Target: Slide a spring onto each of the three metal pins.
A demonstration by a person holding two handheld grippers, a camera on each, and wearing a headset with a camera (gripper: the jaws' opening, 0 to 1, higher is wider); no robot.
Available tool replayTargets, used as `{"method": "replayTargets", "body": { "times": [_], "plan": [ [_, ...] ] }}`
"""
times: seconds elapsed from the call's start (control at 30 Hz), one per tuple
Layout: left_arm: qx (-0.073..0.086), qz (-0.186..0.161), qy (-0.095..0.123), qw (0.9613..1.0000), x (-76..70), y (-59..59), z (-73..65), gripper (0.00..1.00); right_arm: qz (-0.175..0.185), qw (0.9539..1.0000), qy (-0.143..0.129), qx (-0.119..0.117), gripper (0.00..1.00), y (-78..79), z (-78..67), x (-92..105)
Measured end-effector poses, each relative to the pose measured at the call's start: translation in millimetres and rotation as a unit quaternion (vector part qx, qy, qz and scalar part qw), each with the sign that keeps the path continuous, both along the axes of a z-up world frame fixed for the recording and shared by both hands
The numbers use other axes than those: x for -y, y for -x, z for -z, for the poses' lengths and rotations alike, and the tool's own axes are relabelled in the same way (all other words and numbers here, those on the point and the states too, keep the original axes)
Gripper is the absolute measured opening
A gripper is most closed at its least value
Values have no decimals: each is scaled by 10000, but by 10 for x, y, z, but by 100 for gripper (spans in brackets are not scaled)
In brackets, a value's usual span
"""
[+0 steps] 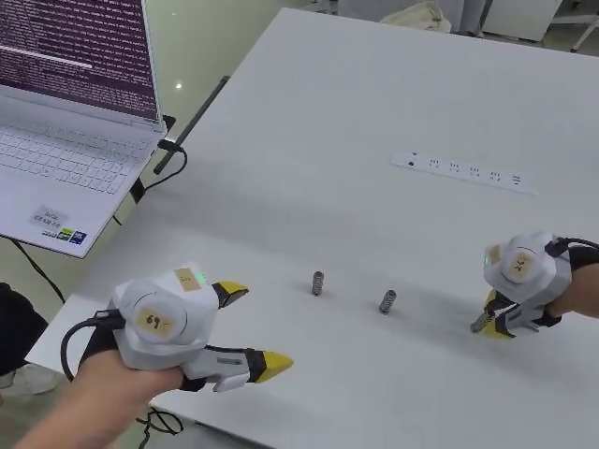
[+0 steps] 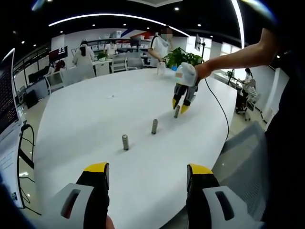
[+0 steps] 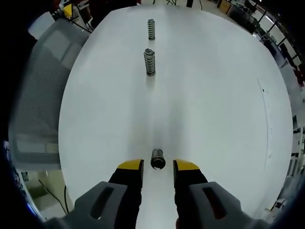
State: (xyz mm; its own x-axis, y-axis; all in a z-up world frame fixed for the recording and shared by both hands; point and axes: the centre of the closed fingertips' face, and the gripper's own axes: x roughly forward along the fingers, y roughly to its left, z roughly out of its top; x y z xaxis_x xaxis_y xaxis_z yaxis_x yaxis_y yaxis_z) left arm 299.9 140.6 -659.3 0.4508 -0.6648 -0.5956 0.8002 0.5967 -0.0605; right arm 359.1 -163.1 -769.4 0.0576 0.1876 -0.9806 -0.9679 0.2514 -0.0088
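Three small metal springs stand upright in a row on the white table (image 1: pixel 356 112). The left spring (image 1: pixel 317 282) and the middle spring (image 1: pixel 387 301) stand free. The third spring (image 3: pixel 157 159) leans at the yellow tips of my right gripper (image 3: pixel 157 168), whose jaws are narrowly open with a gap on each side of it. In the head view this spring (image 1: pixel 480 322) sits just under the right gripper (image 1: pixel 492 318). My left gripper (image 1: pixel 255 327) hovers near the table's front edge, wide open and holding nothing. I cannot tell whether pins are inside the springs.
An open laptop (image 1: pixel 65 112) sits on a lower surface to the left, with a black cable (image 1: pixel 164 159) running to the table. A white power strip (image 1: pixel 463 172) lies at the back right. The table's front edge (image 1: pixel 140 393) is close to the left gripper.
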Motion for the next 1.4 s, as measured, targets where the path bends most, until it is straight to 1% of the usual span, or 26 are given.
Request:
{"method": "replayTargets", "body": {
  "times": [0.1,0.17,0.3,0.4,0.43,0.63,0.7,0.77,0.8,0.87,0.97,1.07,1.1,1.2,1.23,1.27,1.3,1.33,1.37,1.4],
  "plan": [
    [20,18,0,10000,9,5,-11,62,78,9999,-17,68,26,6,-62,21],
    [38,26,4,10000,16,9,-32,62,143,9998,-44,119,27,-2,-101,40],
    [73,4,35,10000,12,-7,-54,62,309,9992,-114,240,30,6,-183,71],
    [63,-21,78,9999,12,-4,-67,63,463,9983,-194,299,31,47,-244,80],
    [69,-18,75,9999,11,-2,-68,63,521,9980,-226,281,31,61,-248,91],
    [72,-3,81,9999,1,37,-77,65,903,9944,-397,380,34,126,-307,173],
    [53,-25,102,9999,-16,49,-70,65,1088,9918,-514,430,35,162,-347,188],
    [29,-48,127,9999,-29,61,-64,66,1279,9885,-639,495,35,190,-380,198],
    [20,-57,133,9999,-34,67,-59,67,1398,9861,-716,539,35,205,-397,205],
    [7,-59,121,9999,-44,82,-46,68,1519,9832,-828,575,35,237,-421,199],
    [3,-67,139,9999,-51,103,-55,68,1742,9770,-1035,658,36,295,-460,192],
    [-2,-77,148,9999,-63,102,-48,69,1933,9712,-1181,735,36,358,-491,190],
    [2,-81,146,9999,-66,100,-47,69,2042,9679,-1252,762,37,391,-499,187],
    [5,-106,190,9998,-65,95,-60,69,2212,9605,-1453,863,38,456,-523,141],
    [3,-110,203,9997,-64,93,-60,69,2293,9568,-1540,906,38,471,-533,123],
    [3,-112,203,9997,-63,93,-59,69,2432,9510,-1672,925,38,496,-541,100],
    [0,-108,204,9997,-62,95,-59,69,2508,9474,-1769,912,38,522,-551,74],
    [-11,-98,211,9997,-57,99,-55,69,2578,9433,-1865,949,38,549,-564,49],
    [-14,-93,210,9997,-54,100,-52,69,2629,9407,-1910,980,39,565,-568,41],
    [-15,-77,203,9998,-47,105,-48,69,2717,9371,-1954,998,39,590,-566,34]
  ]
}}
